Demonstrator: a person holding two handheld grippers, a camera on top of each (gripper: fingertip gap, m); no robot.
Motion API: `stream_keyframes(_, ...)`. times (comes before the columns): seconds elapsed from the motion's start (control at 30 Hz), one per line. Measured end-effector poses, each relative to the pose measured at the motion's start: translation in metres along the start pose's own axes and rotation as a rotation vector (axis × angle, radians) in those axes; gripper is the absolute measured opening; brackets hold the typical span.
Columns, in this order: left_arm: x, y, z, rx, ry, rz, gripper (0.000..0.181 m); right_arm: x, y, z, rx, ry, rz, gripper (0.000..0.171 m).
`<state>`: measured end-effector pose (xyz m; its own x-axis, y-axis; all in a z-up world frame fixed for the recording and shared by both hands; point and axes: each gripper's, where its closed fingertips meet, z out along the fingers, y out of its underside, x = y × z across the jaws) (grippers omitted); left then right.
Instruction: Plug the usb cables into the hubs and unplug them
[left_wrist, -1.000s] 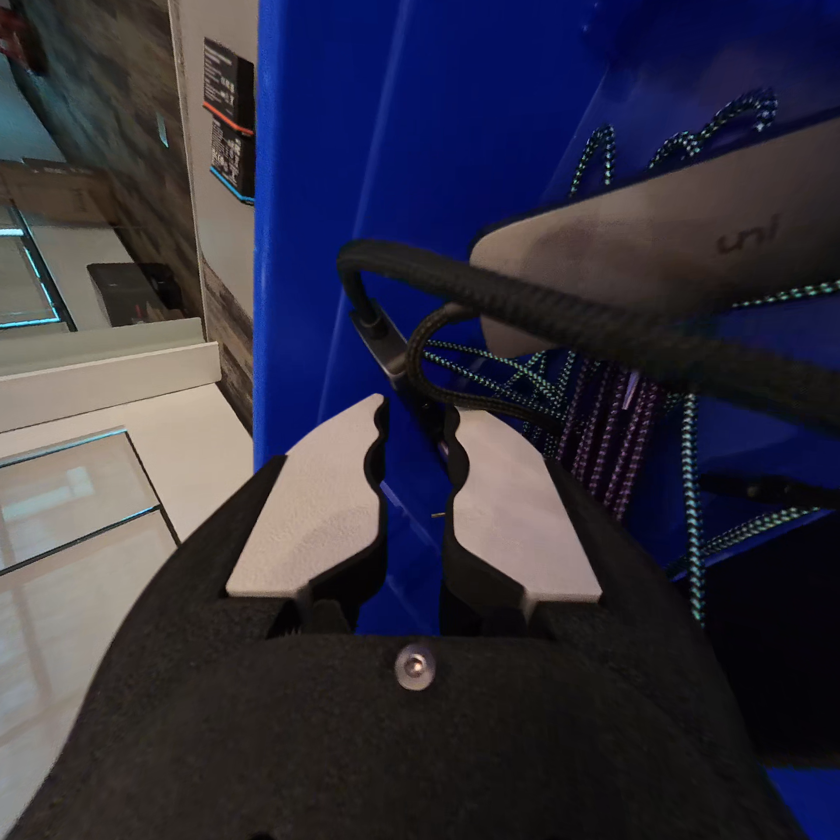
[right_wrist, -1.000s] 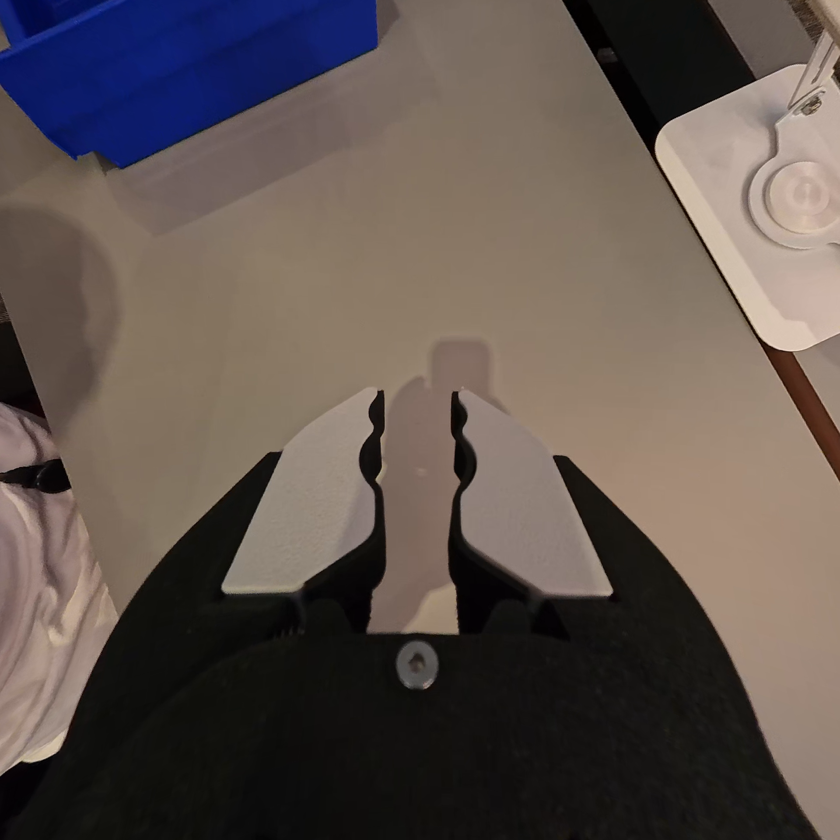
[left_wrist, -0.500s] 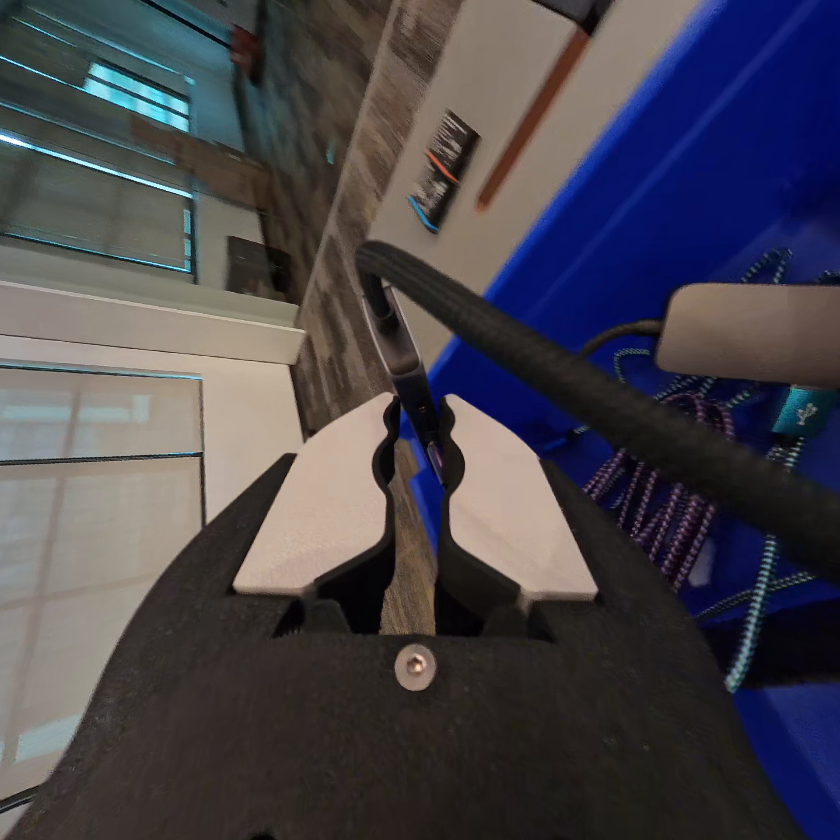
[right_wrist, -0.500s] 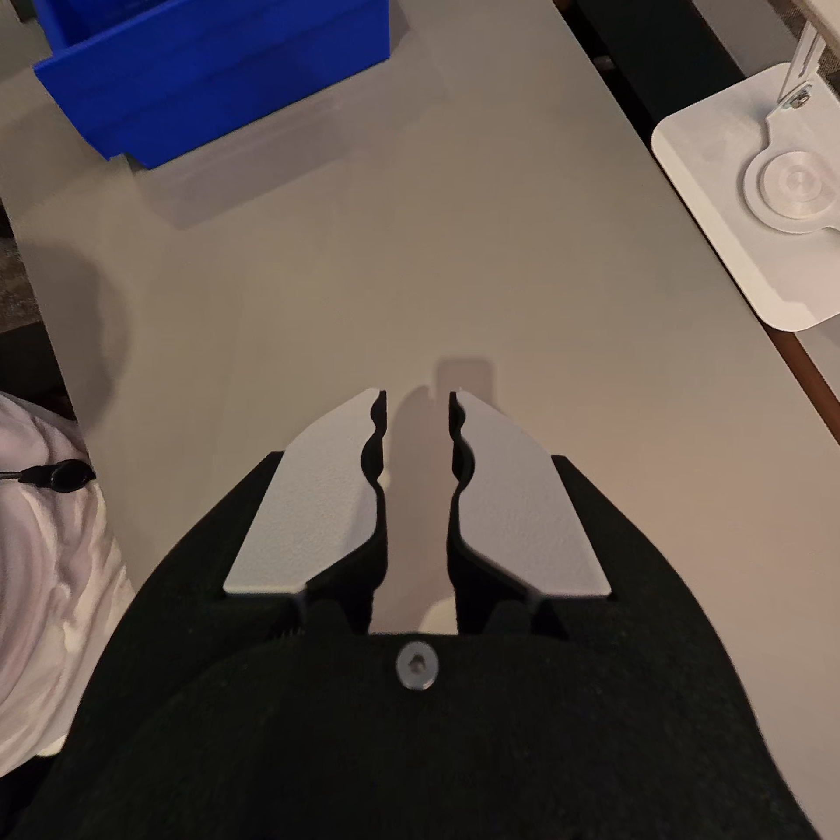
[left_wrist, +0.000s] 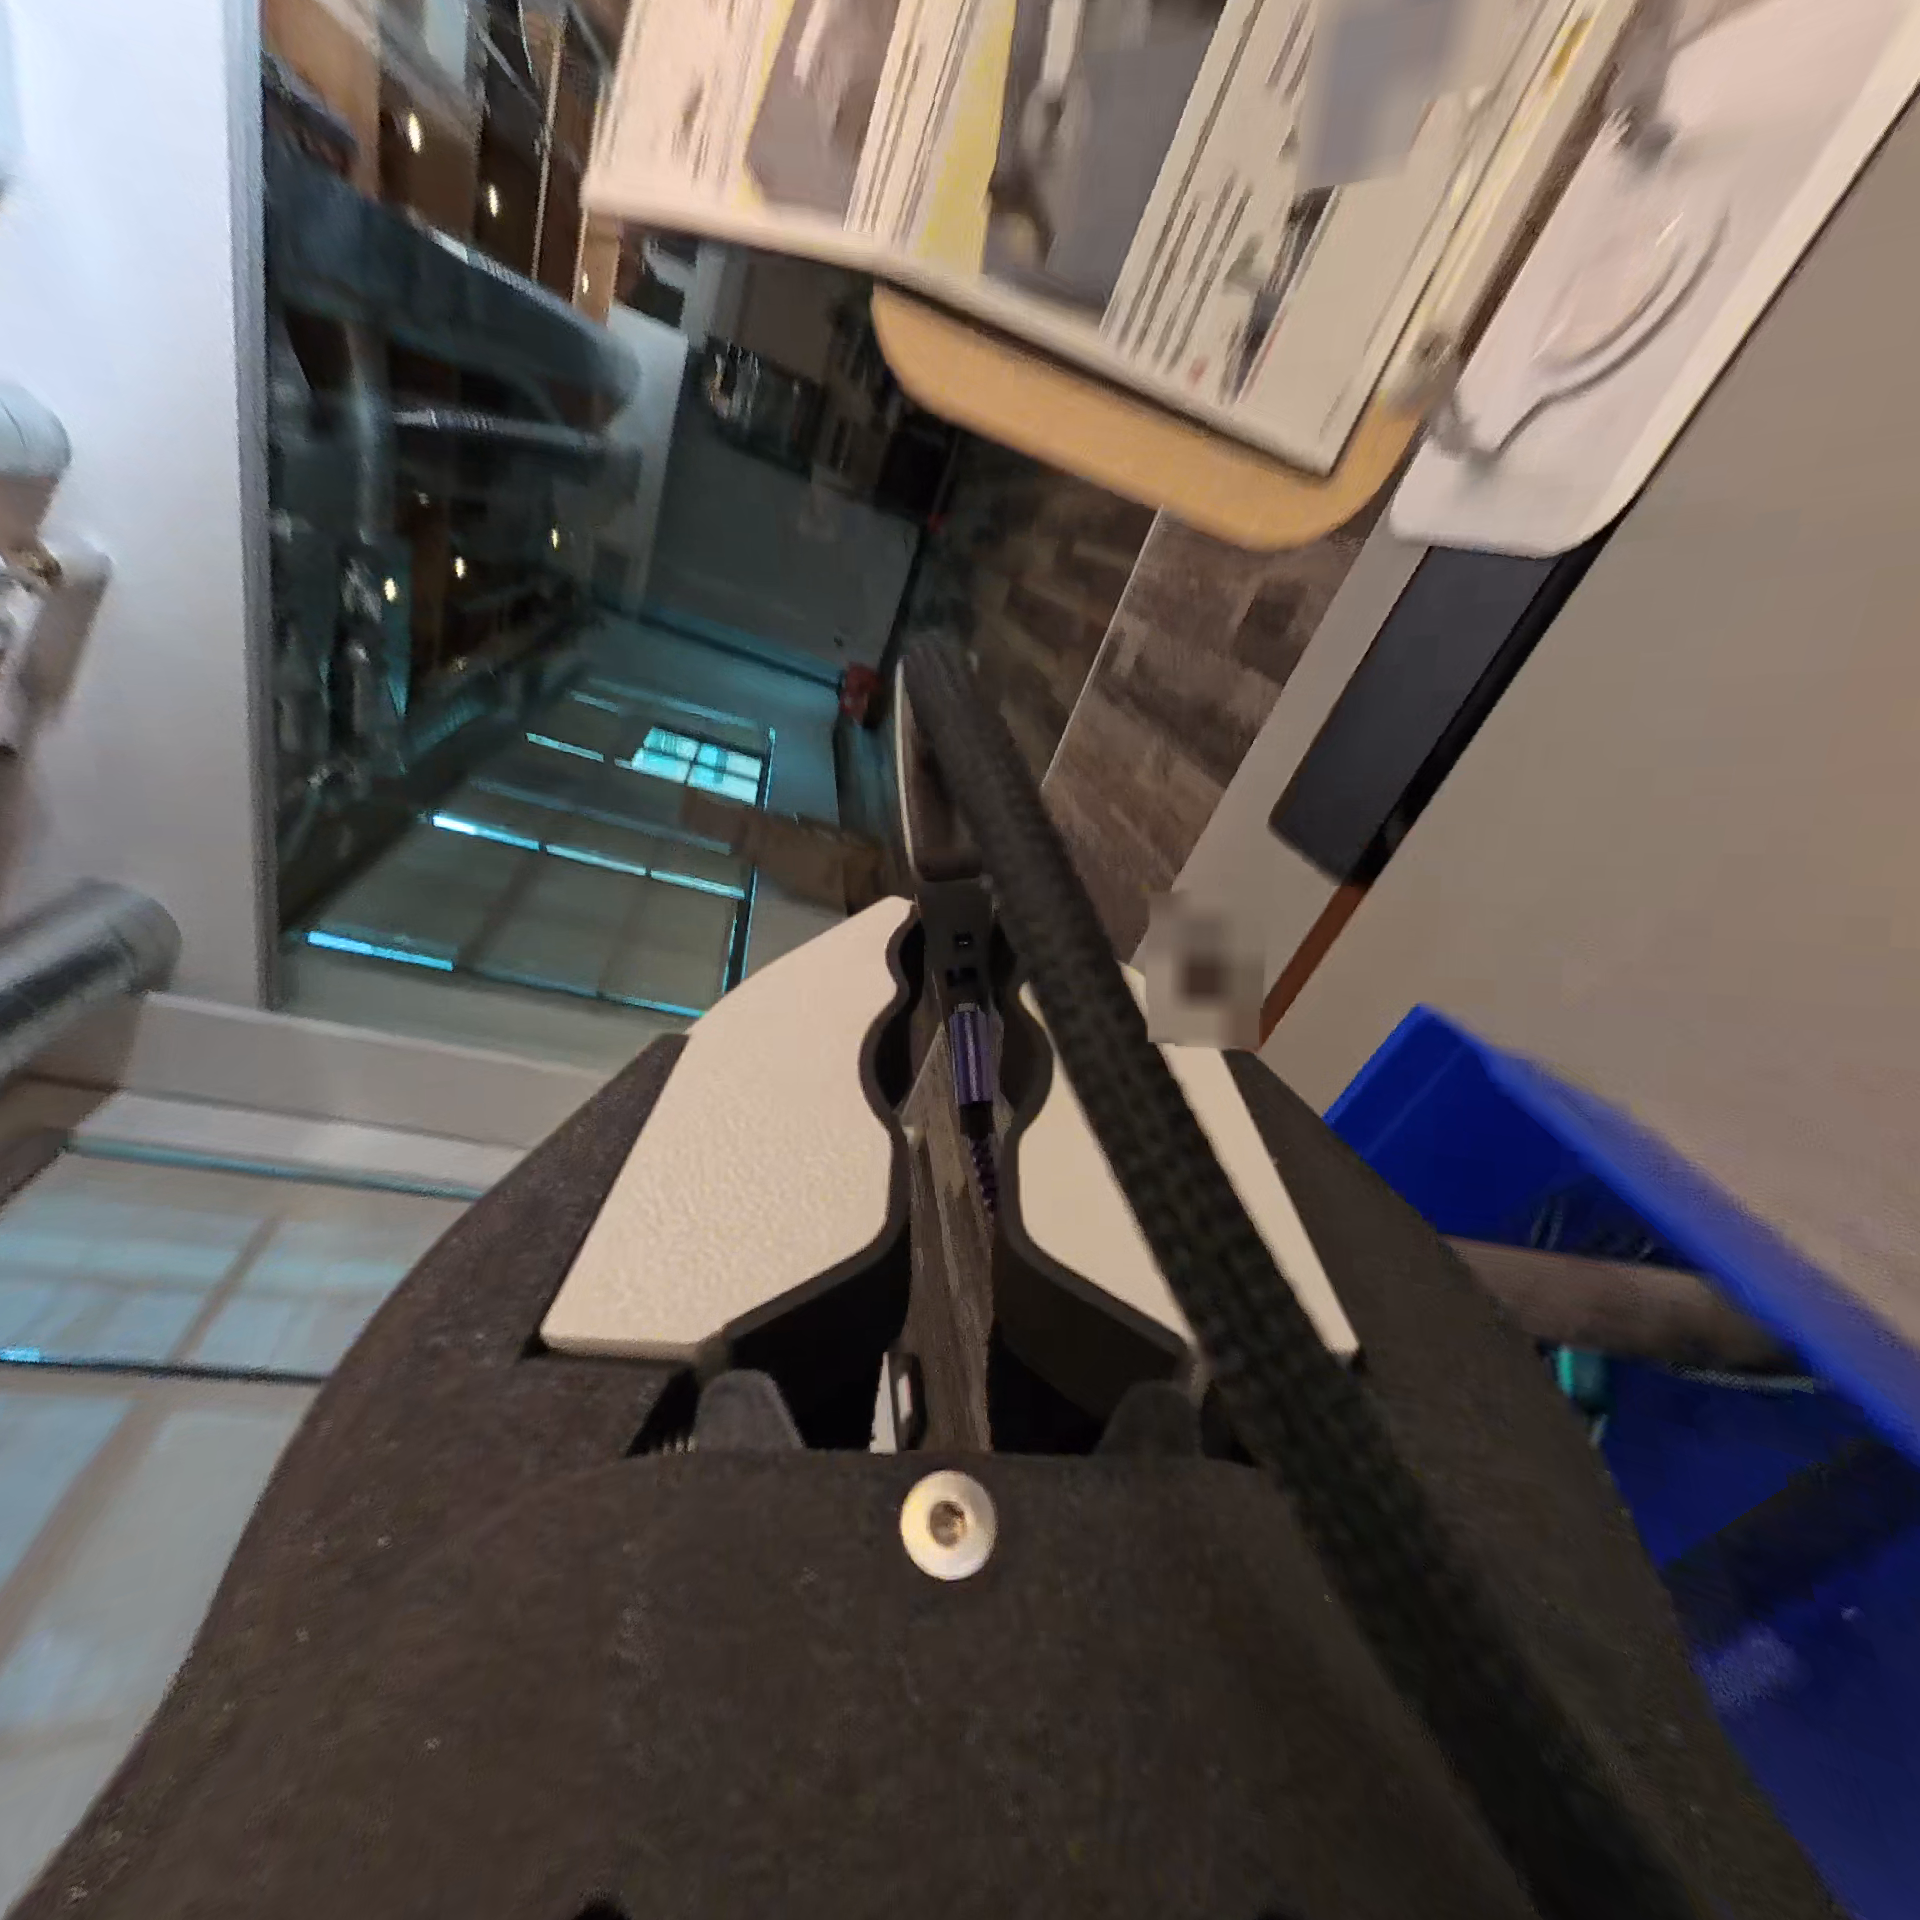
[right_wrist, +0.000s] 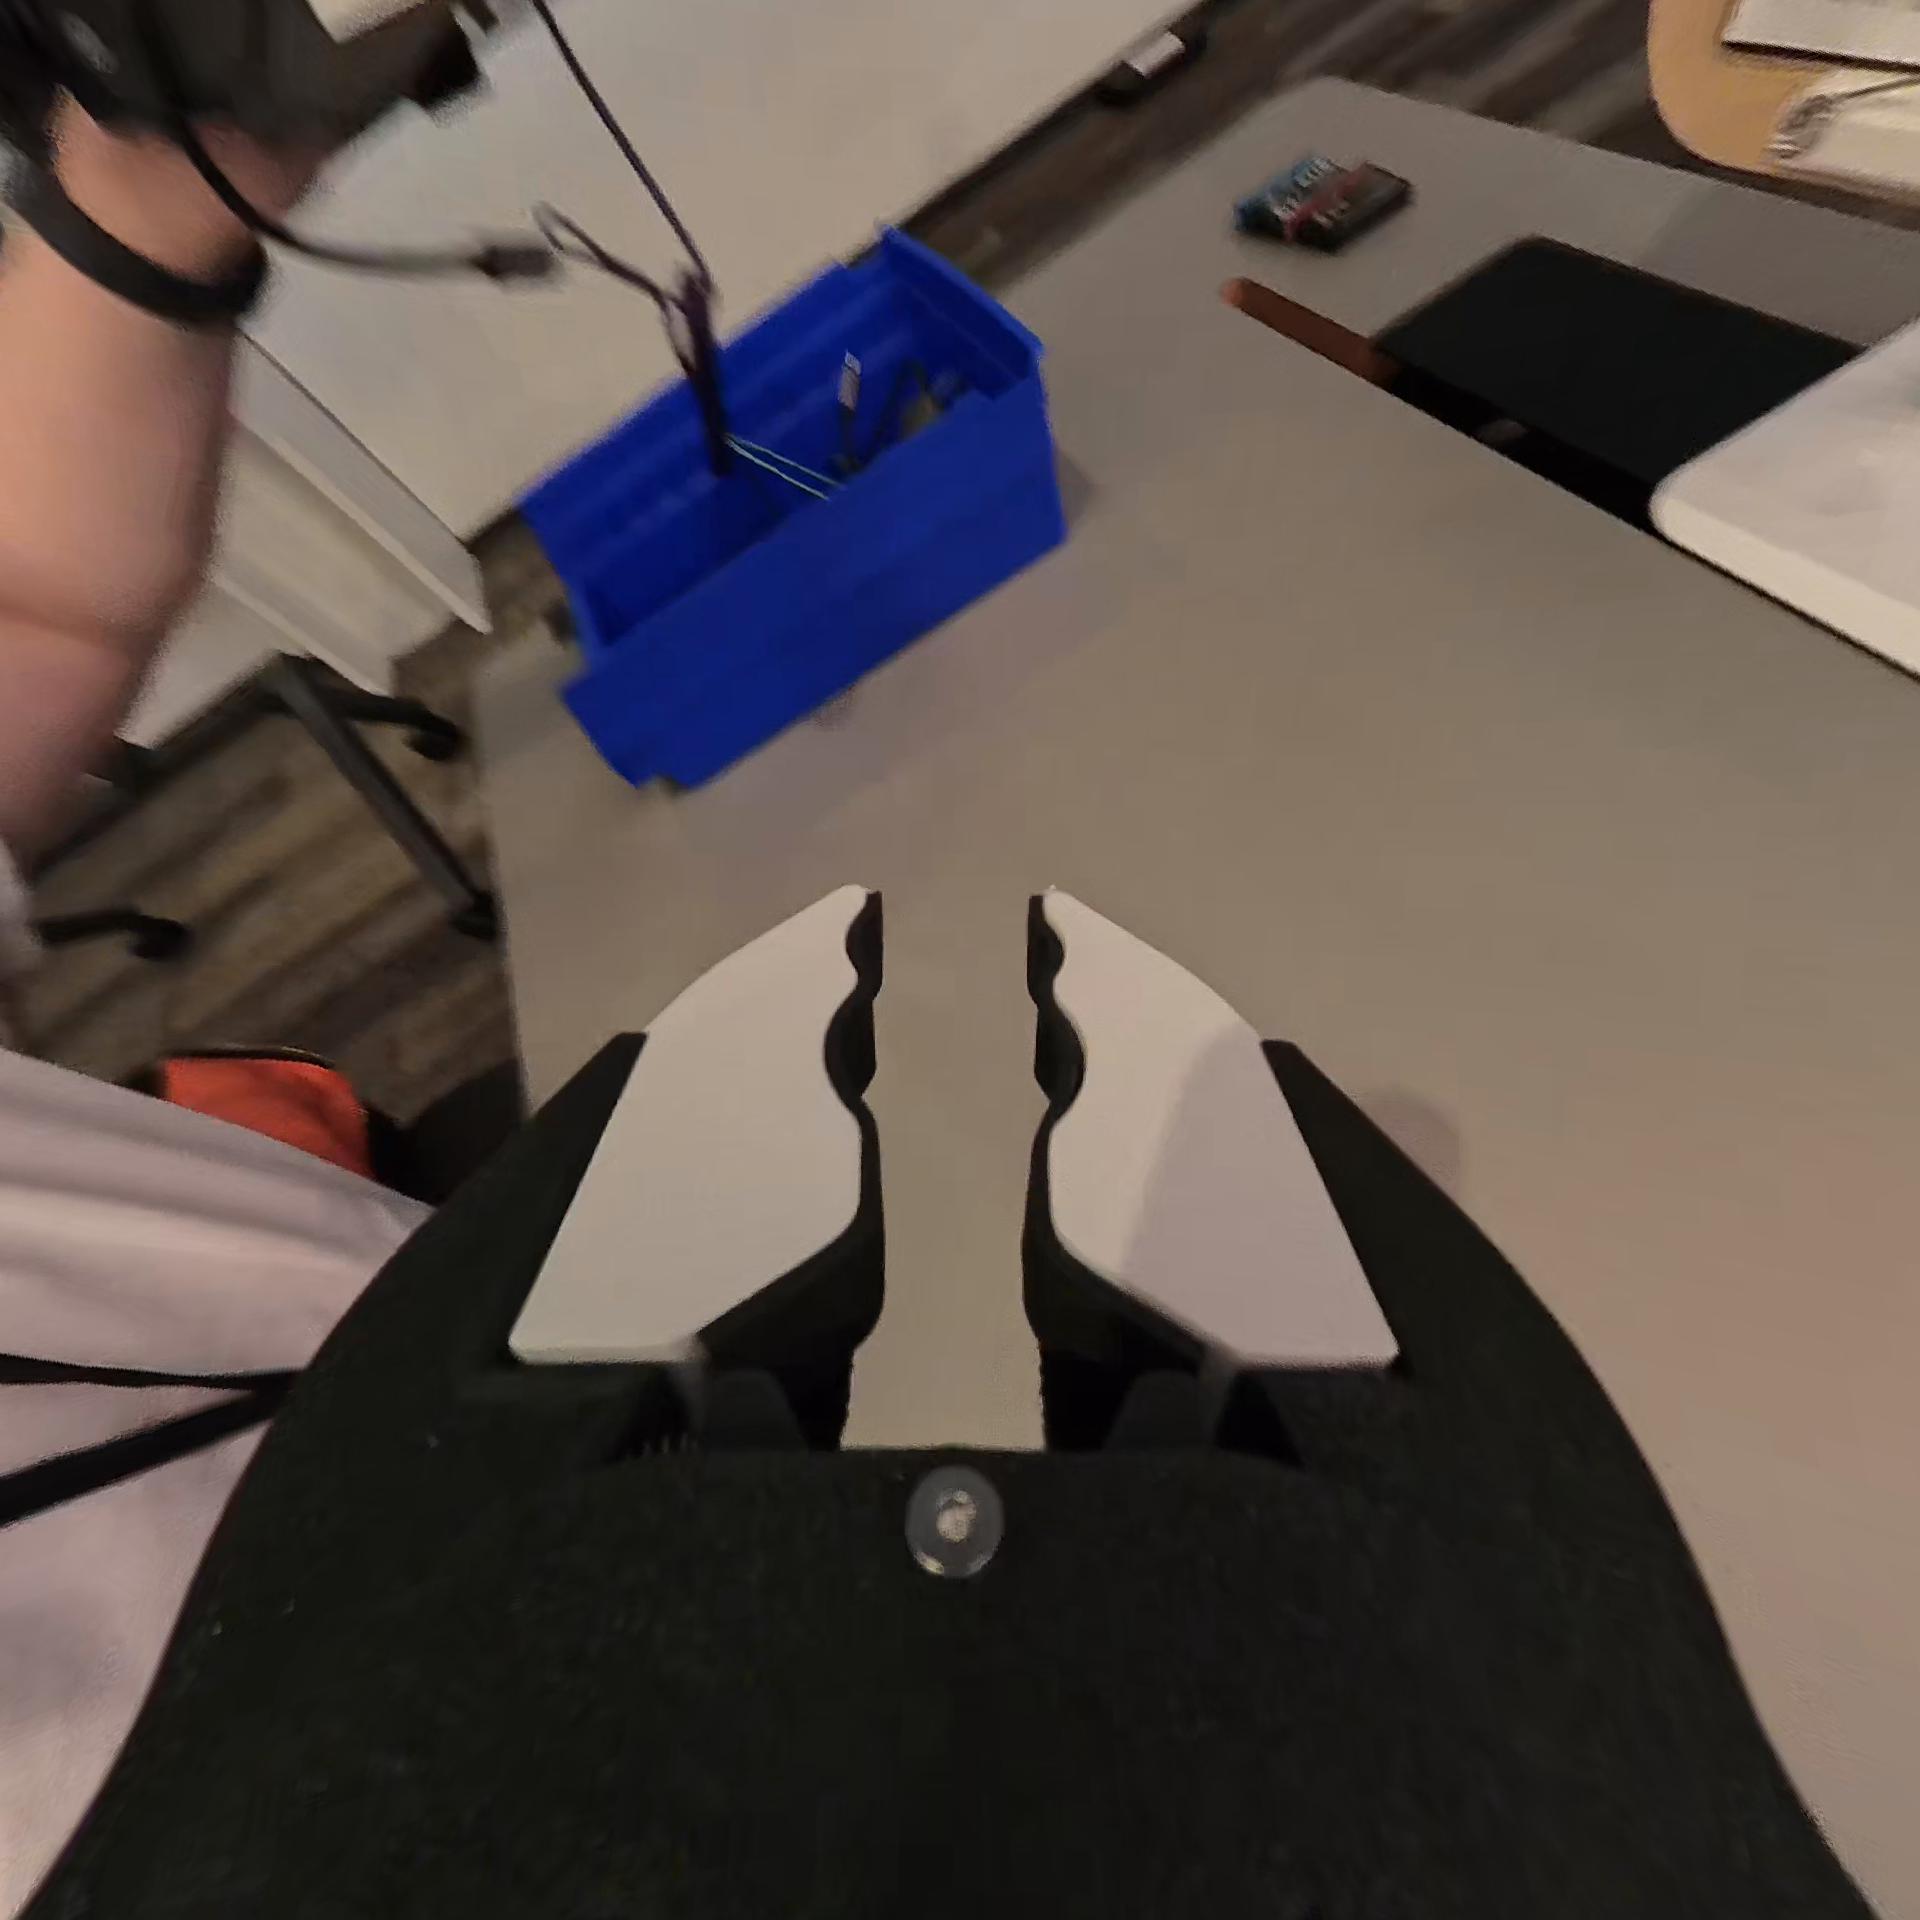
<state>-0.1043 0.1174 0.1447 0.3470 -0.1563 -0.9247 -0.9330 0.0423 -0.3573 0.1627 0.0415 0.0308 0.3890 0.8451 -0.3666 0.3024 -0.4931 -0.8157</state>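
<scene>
A purple braided usb cable (left_wrist: 975, 1091) with a metallic purple plug is clenched between the fingers of the left tool (left_wrist: 961, 971), lifted above the blue bin (right_wrist: 800, 540) on the grey surface (right_wrist: 1403, 748), while the right tool (right_wrist: 956, 914) is held released and empty.

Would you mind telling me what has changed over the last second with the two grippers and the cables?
The left gripper, shut on the purple cable, has lifted it up out of the blue bin; a black cable drapes across it. The right gripper stays open and empty over the table, now aimed towards the bin.
</scene>
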Motion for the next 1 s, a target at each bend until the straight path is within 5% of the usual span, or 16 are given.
stream_keyframes(0.27, 0.082, -0.159, -0.033, 0.262, -0.044, 0.19, 0.011, -0.031, -0.019, -0.025, 0.182, 0.015, -0.064, 0.046)
stream_keyframes(0.4, 0.129, -0.212, -0.035, 0.303, -0.009, 0.226, 0.011, -0.028, -0.029, -0.068, 0.301, 0.179, -0.147, 0.054)
stream_keyframes(0.57, 0.186, -0.253, -0.024, 0.323, 0.027, 0.307, 0.011, -0.02, -0.027, -0.112, 0.361, 0.299, -0.178, 0.061)
stream_keyframes(0.7, 0.217, -0.277, -0.014, 0.324, 0.065, 0.304, 0.011, 0.004, 0.003, -0.101, 0.183, 0.422, -0.193, 0.075)
stream_keyframes(1.0, 0.25, -0.291, 0.001, 0.269, 0.083, 0.371, 0.012, 0.034, 0.05, -0.079, -0.032, 0.435, -0.105, 0.061)
